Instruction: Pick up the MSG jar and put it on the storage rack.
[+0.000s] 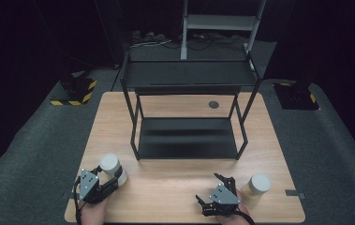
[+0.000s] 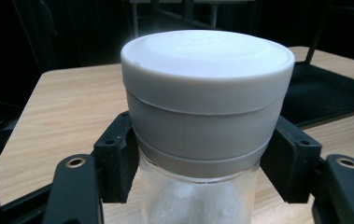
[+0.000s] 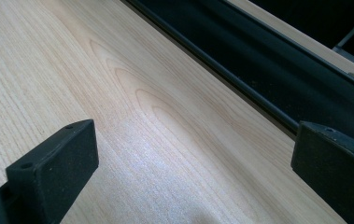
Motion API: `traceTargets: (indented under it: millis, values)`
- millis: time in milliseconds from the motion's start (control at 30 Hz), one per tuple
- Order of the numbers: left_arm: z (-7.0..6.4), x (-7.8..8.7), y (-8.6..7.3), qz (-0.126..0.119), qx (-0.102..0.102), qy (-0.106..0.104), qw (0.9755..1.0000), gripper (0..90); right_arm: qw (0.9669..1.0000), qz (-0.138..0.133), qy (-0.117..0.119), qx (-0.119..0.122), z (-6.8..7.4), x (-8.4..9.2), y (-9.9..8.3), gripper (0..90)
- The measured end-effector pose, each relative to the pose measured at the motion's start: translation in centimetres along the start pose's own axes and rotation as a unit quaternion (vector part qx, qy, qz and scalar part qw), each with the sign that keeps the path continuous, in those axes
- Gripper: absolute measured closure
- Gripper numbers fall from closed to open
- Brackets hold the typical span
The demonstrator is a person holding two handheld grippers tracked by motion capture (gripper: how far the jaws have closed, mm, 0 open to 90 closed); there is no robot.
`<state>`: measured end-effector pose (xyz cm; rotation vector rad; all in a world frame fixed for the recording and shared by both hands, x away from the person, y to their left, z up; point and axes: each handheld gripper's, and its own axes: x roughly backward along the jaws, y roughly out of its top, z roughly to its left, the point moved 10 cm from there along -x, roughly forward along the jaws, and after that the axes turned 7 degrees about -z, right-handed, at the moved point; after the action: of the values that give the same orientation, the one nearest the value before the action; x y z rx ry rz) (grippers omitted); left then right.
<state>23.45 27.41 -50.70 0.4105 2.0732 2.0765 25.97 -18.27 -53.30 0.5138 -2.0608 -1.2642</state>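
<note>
Gripping the jar at the table's near left

Clamping left gripper on white-lidded jar near the wooden table front-left corner; holding right gripper wide open over bare wood, beside second jar, before black shelf rack

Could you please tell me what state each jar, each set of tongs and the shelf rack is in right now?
Left jar: upright, lid on, gripped.
Right jar: upright, lid on, free.
Left tongs: shut on the left jar.
Right tongs: open over bare table.
Shelf rack: standing, both shelves bare.
</note>
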Motion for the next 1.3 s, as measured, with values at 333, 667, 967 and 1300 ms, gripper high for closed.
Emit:
traceTargets:
  millis: [333,667,967,1300]
  values:
    - [-1.6,0.1,1.5,-0.018,-0.004,-0.026,0.9995,35.4,1.0000,0.005,0.000,0.004,0.1,-0.1,0.1,0.0]
    - [-3.1,-0.6,2.3,-0.021,0.003,-0.055,0.9983,35.3,0.9999,0.011,0.001,0.008,0.2,-0.2,0.2,0.0]
    - [-4.6,-1.4,2.7,-0.018,-0.006,-0.072,0.9972,35.3,0.9999,0.010,0.003,0.009,0.1,-0.2,0.2,0.0]
    - [-6.1,-2.5,3.1,-0.013,-0.010,-0.091,0.9957,35.3,0.9999,0.012,0.006,0.009,0.1,-0.3,0.2,0.0]
